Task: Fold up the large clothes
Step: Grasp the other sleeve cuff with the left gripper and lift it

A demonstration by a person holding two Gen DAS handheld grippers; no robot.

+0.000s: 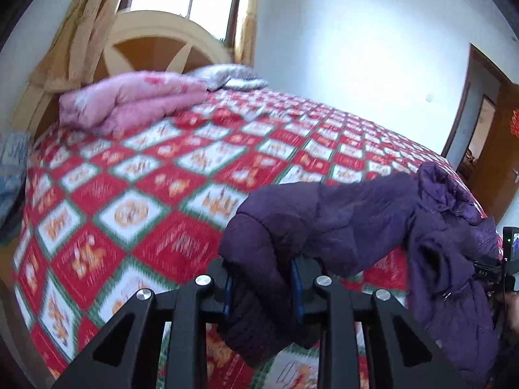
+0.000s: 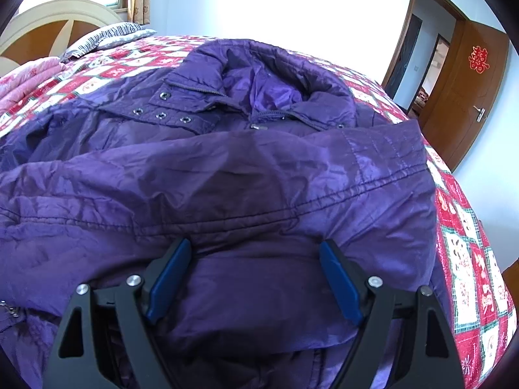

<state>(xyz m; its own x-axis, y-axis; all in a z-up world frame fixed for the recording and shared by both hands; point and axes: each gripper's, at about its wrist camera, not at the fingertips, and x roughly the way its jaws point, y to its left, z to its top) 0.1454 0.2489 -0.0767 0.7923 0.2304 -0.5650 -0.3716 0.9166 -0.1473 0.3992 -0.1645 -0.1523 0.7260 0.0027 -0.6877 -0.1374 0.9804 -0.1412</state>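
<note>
Purple jacket (image 2: 246,175) sleeve cuff is pinched in the left gripper (image 1: 264,287), lifted off the red patterned bedspread (image 1: 136,175). Right gripper (image 2: 254,278) is spread wide over the jacket body, gripping nothing; collar lies far, folded pink quilt (image 1: 129,103) far left by the headboard (image 1: 155,39).

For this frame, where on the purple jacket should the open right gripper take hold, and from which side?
Probably the stitched seam ridge just ahead of the right gripper, approached from the near hem side. The purple jacket lies flat with its collar far off, and the raised fold gives the open fingers something to pinch. The left gripper already clamps the sleeve cuff.
</note>
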